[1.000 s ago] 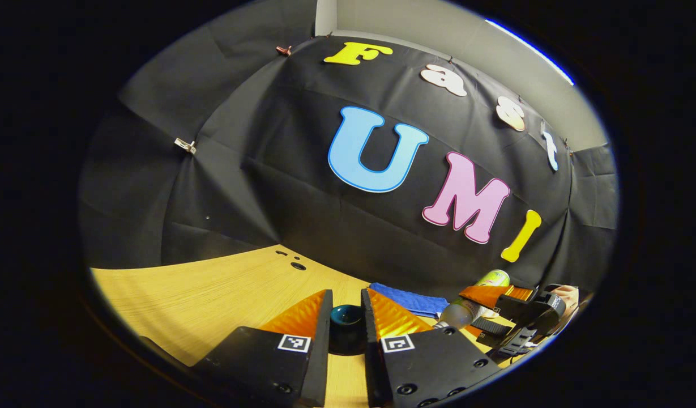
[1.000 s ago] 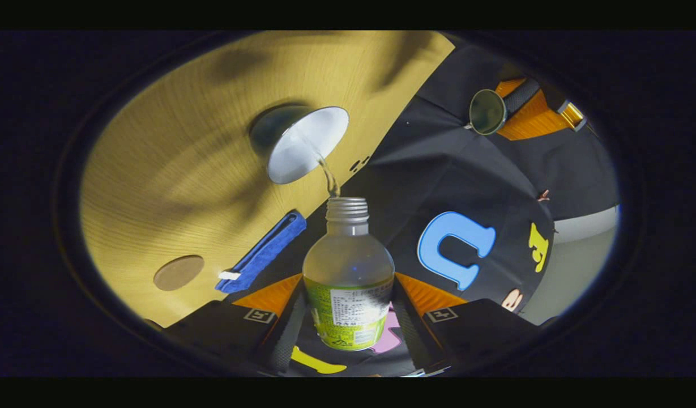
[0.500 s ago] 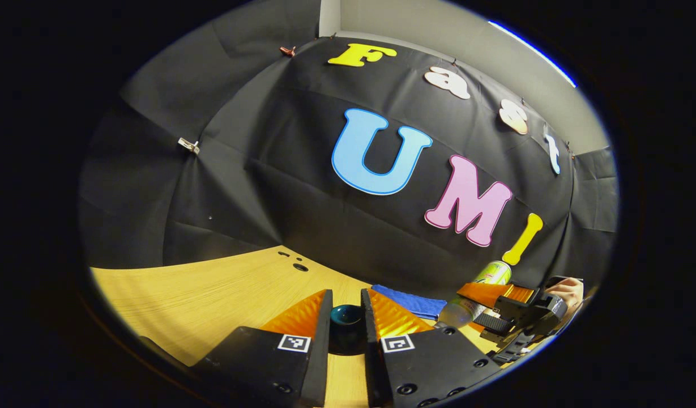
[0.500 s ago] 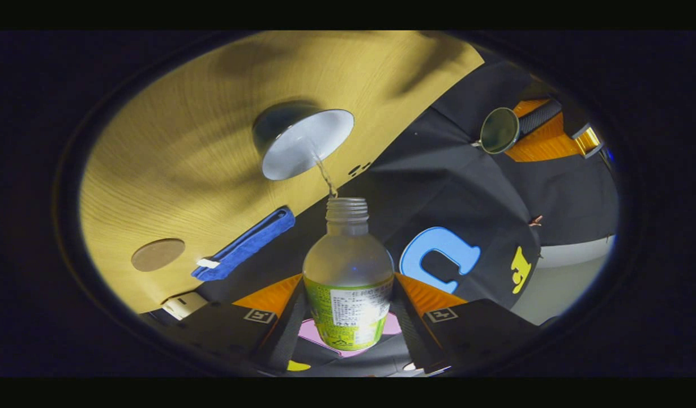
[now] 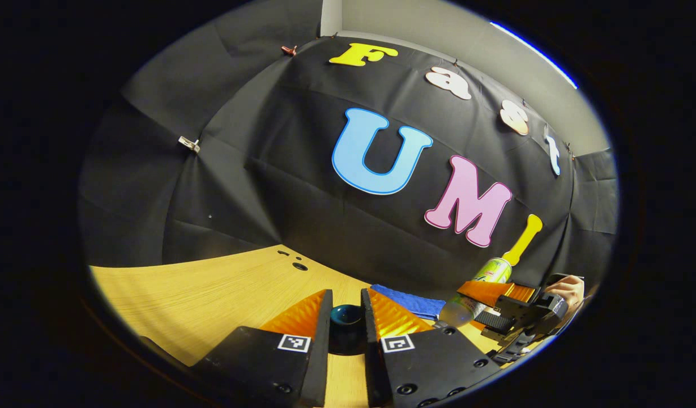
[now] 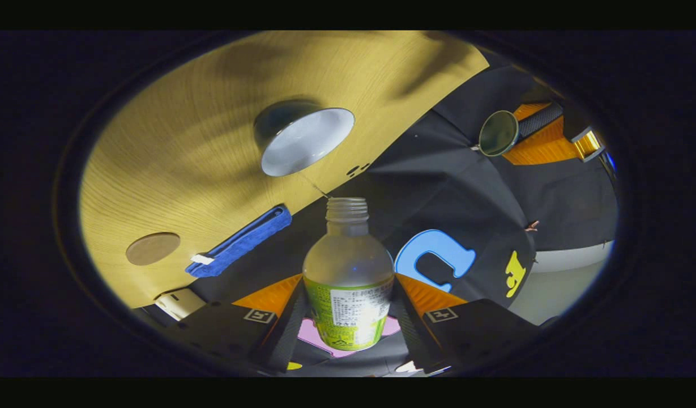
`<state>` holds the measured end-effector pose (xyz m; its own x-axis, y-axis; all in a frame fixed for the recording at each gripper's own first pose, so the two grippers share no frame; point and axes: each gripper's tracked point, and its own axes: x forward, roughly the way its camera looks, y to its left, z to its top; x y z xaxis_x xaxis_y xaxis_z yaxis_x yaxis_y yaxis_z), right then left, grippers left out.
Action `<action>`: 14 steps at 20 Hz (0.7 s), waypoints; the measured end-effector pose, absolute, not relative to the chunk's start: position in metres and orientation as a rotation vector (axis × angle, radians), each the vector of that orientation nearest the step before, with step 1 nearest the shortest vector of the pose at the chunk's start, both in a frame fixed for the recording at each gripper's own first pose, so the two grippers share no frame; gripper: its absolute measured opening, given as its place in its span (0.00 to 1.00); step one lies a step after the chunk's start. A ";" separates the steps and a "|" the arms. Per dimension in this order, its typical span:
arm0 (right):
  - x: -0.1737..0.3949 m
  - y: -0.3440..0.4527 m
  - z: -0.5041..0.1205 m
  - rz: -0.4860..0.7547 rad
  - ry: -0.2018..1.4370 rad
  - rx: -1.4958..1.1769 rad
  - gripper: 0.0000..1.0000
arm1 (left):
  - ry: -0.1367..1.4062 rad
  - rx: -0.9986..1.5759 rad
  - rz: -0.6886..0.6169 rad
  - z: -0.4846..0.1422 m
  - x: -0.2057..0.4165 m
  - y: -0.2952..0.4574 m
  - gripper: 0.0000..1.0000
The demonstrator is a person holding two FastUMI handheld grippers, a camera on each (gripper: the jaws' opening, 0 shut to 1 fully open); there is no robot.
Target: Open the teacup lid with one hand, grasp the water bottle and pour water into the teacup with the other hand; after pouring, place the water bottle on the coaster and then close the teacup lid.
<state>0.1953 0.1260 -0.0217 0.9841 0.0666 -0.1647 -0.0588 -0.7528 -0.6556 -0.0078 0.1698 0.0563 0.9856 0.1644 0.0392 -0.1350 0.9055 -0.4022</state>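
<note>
We clamp the water bottle (image 6: 348,283) in our right gripper (image 6: 348,309), its neck pointing at 12 o'clock toward the teacup (image 6: 302,140). Our left gripper (image 5: 346,323) pinches the teacup lid (image 5: 346,317) above the wooden table (image 5: 212,294).

1. The left gripper (image 5: 346,317) sits low over the table, its fingers nearly closed and pinching a small dark knob between them.
2. The right gripper (image 6: 348,317) is rolled well over, so its view stands tilted, with both fingers pressed on a bottle's sides.
3. In the left gripper view, a hand (image 5: 566,288) holds the right gripper at the far right.
</note>
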 end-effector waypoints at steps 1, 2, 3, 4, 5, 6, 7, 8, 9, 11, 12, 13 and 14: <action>0.194 0.124 -0.026 0.243 0.012 -2.368 0.81 | -0.074 -0.406 0.159 0.056 -0.008 0.170 0.31; 0.193 0.119 -0.036 0.267 0.051 -2.285 0.77 | -0.075 -0.402 0.159 0.057 -0.008 0.170 0.31; 0.191 0.118 -0.045 0.291 0.093 -2.175 0.78 | -0.077 -0.404 0.158 0.057 -0.008 0.169 0.31; 0.190 0.116 -0.053 0.302 0.126 -2.060 0.82 | -0.075 -0.409 0.158 0.057 -0.008 0.170 0.31; 0.187 0.114 -0.056 0.299 0.147 -1.947 0.80 | -0.072 -0.412 0.159 0.055 -0.008 0.170 0.31; 0.184 0.112 -0.057 0.295 0.166 -1.833 0.79 | -0.069 -0.412 0.162 0.055 -0.008 0.171 0.31; 0.181 0.109 -0.059 0.294 0.192 -1.714 0.81 | -0.068 -0.405 0.172 0.054 -0.007 0.172 0.31; 0.181 0.108 -0.065 0.297 0.222 -1.593 0.81 | -0.070 -0.396 0.180 0.056 -0.007 0.172 0.31; 0.181 0.107 -0.068 0.303 0.247 -1.468 0.81 | -0.071 -0.388 0.187 0.056 -0.008 0.173 0.31; 0.181 0.112 -0.074 0.333 0.283 -1.184 0.81 | -0.069 -0.372 0.195 0.055 -0.008 0.174 0.31; 0.179 0.112 -0.076 0.341 0.289 -1.037 0.81 | -0.065 -0.367 0.196 0.054 -0.007 0.173 0.31; 0.177 0.114 -0.074 0.343 0.293 -0.900 0.81 | -0.062 -0.362 0.194 0.053 -0.006 0.171 0.31; 0.175 0.114 -0.069 0.335 0.286 -0.761 0.81 | -0.059 -0.356 0.194 0.053 -0.005 0.169 0.31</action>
